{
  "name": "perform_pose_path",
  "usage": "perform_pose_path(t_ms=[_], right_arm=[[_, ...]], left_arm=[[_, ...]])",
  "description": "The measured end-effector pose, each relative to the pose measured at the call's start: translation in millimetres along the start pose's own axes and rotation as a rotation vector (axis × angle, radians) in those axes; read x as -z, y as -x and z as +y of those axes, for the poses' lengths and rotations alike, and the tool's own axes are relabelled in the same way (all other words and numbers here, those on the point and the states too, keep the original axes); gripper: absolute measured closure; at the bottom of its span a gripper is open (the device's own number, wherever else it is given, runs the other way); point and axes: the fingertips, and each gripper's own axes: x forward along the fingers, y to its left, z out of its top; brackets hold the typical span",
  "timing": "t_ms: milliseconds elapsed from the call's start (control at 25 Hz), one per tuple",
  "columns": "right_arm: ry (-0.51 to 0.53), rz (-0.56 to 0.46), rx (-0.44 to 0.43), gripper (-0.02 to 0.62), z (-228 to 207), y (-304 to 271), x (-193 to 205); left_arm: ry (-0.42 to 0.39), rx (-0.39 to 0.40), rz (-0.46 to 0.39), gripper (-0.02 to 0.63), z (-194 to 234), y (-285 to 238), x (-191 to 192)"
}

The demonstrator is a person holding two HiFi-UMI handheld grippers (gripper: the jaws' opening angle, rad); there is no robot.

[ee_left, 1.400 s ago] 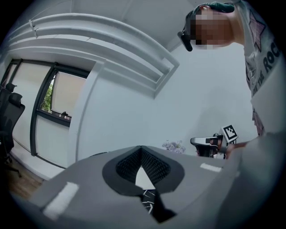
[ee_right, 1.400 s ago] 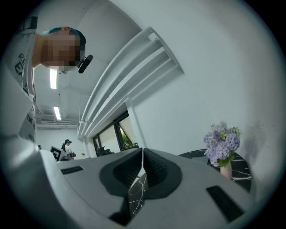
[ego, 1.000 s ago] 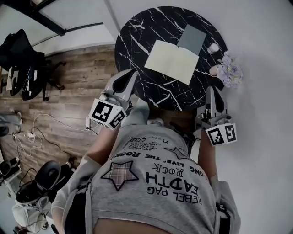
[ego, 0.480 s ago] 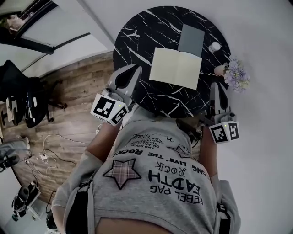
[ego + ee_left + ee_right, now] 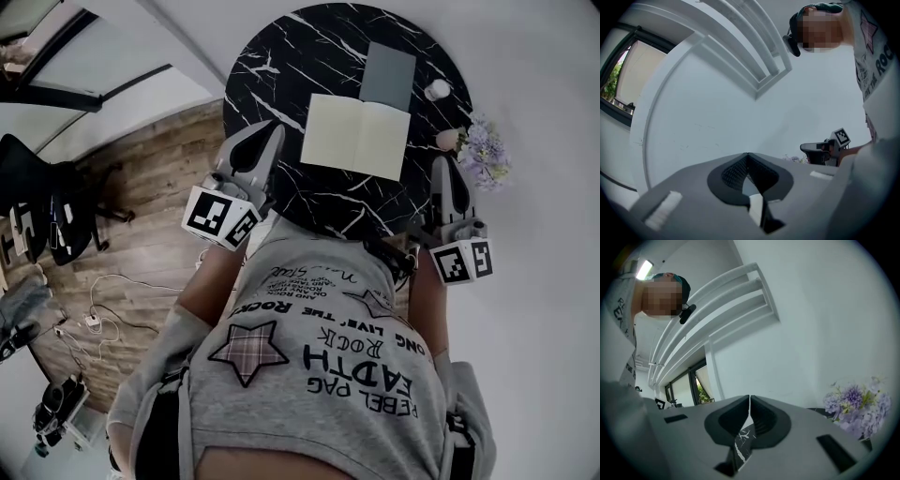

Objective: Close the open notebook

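The notebook (image 5: pixel 354 137) lies open and flat on the round black marble desk (image 5: pixel 281 56), with two pale, blank pages facing up. It is a little to the right of the desk's middle. A closed grey book (image 5: pixel 387 75) lies just behind it, touching the far edge of the right page.

One second ago the notebook looked slanted in the head view. Now its edges run nearly straight across the picture, because the view has turned. On the desk itself the notebook has not moved, and it is open as before. Both claws have come forward since then. The left claw (image 5: pixel 262 133) was beside the desk's near left rim. Now its tip stands over that rim, near the left page and apart from it. The right claw (image 5: pixel 441 164) has come up along the desk's right rim. It is now near the lower right corner of the notebook, also without touching it. So the notebook lies between the two claws and somewhat ahead of them.

In the left gripper view the left claw (image 5: pixel 748 154) has its jaws pressed together at the tip with nothing between them. In the right gripper view the right claw (image 5: pixel 749 398) is pressed together in the same way and is empty. The marble surface shows through the gap under its jaws.

Purple flowers (image 5: pixel 483 150) stand at the desk's right rim, just beyond the right claw, and they fill the right side of the right gripper view (image 5: pixel 855 406). A small white jar (image 5: pixel 437 90) stands to the right of the grey book.
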Motion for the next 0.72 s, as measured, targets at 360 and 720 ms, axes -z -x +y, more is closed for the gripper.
perform_pose_path(t_ms=[360,720], right_arm=[[-0.006,0.03,-0.064,0.58,-20,-5,-2],[-0.037,0.149,-0.096,0.578,-36,-3,28]], left_arm=[[-0.016,-0.043,-0.022,0.601,-10,-18,1],[-0.018,-0.05,-0.01,0.601,-22,-29,19]])
